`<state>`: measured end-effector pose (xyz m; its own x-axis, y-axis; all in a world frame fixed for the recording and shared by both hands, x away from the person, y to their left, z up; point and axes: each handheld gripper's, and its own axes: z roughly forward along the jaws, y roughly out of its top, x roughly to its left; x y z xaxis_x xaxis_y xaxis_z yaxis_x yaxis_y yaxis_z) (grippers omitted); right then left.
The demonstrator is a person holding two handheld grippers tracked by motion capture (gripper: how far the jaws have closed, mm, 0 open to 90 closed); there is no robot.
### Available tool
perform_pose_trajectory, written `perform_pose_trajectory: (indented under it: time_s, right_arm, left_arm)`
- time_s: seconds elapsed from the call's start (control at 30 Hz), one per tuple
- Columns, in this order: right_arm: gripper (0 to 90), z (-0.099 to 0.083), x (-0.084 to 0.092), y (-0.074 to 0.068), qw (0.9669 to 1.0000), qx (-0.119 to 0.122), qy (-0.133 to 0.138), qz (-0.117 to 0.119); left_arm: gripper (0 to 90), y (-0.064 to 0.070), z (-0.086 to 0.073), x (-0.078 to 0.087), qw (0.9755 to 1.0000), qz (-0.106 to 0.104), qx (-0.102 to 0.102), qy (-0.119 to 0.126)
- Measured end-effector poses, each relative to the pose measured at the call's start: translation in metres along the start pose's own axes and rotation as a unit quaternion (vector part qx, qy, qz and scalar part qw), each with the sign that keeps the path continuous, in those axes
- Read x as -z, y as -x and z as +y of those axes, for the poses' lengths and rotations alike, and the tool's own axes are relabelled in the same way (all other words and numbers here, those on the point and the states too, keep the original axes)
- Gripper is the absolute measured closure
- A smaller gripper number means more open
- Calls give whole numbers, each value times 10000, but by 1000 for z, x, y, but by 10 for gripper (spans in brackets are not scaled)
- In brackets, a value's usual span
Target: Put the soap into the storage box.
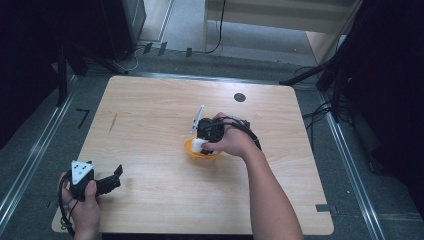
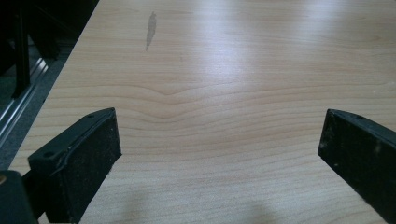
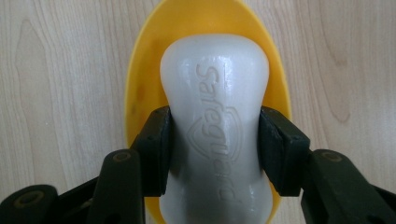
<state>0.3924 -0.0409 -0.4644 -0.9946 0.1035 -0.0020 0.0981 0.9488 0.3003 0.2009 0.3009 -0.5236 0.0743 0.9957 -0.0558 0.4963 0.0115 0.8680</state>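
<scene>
1. Right hand-held gripper [image 3: 212,144] was clenched on the waist of a white soap bar [image 3: 215,121], centre of the right gripper view, directly over a yellow dish [image 3: 140,93].
2. In the high view, soap [image 1: 198,145] and dish [image 1: 192,152] sat at mid-frame on the desk [image 1: 150,110].
3. Left hand-held gripper [image 2: 219,149] was released, jaws wide apart over bare wood, nothing between them; it rested at the lower left of the high view [image 1: 111,181].
4. Risk, judged: the smooth, rounded soap could slip from the pads, or land askew and tip the light dish.
5. Count: one soap bar, one dish, two hand-held grippers.
</scene>
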Motion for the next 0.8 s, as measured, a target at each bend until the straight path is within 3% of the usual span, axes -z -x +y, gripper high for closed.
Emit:
perform_pose_trajectory:
  time_s: [0.17,0.3,0.37,0.47,0.8]
  right_arm:
    - [506,-1,-2,1,10000,50,-4,-3]
    - [504,-3,-3,1,9999,-32,-62,152]
    - [486,-4,-3,3,9999,79,16,130]
    - [424,-5,4,3,9995,-105,225,184]
    - [404,-15,21,3,9988,-292,373,103]
  left_arm:
    - [0,1,0,0,10000,1,-19,-22]
    - [0,1,0,0,10000,2,-18,-22]
    - [0,1,0,0,10000,3,-22,-27]
    - [0,1,0,0,10000,5,-26,-18]
    - [0,1,0,0,10000,0,-31,-17]
